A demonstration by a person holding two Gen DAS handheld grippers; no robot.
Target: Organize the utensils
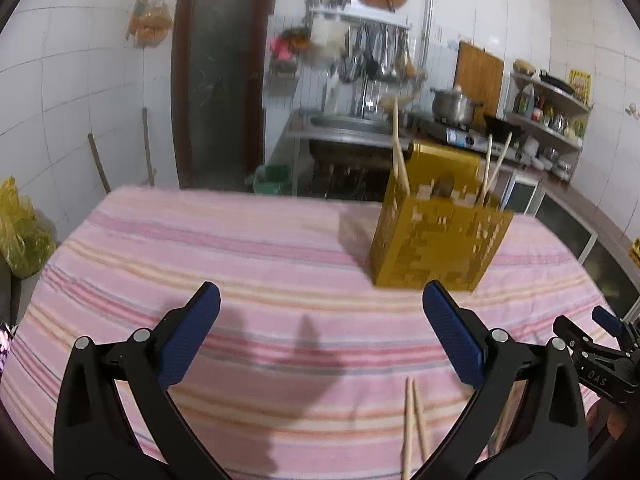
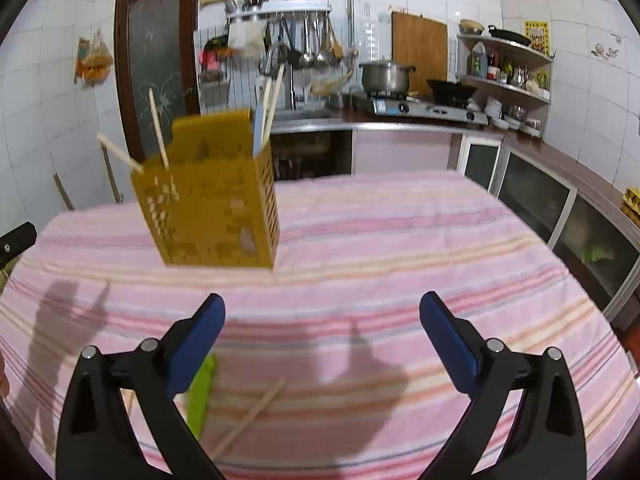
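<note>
Utensil holder [image 1: 436, 232] on striped cloth [image 1: 240, 260]
Left gripper [image 1: 320, 336] and right gripper [image 2: 322, 336] both spread wide, empty; loose chopsticks [image 1: 414, 424] (two) lie nearby

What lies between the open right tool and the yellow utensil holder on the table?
Nothing: in the right wrist view, only bare striped cloth lies between the right tool and the yellow utensil holder.

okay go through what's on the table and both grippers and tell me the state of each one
left gripper: open, empty, above the cloth.
right gripper: open, empty.
yellow utensil holder: upright on the striped cloth, several chopsticks standing in it.
loose chopsticks: lying flat on the cloth, not yet in the holder.
green utensil: lying flat on the cloth, partly hidden behind a finger.
</note>
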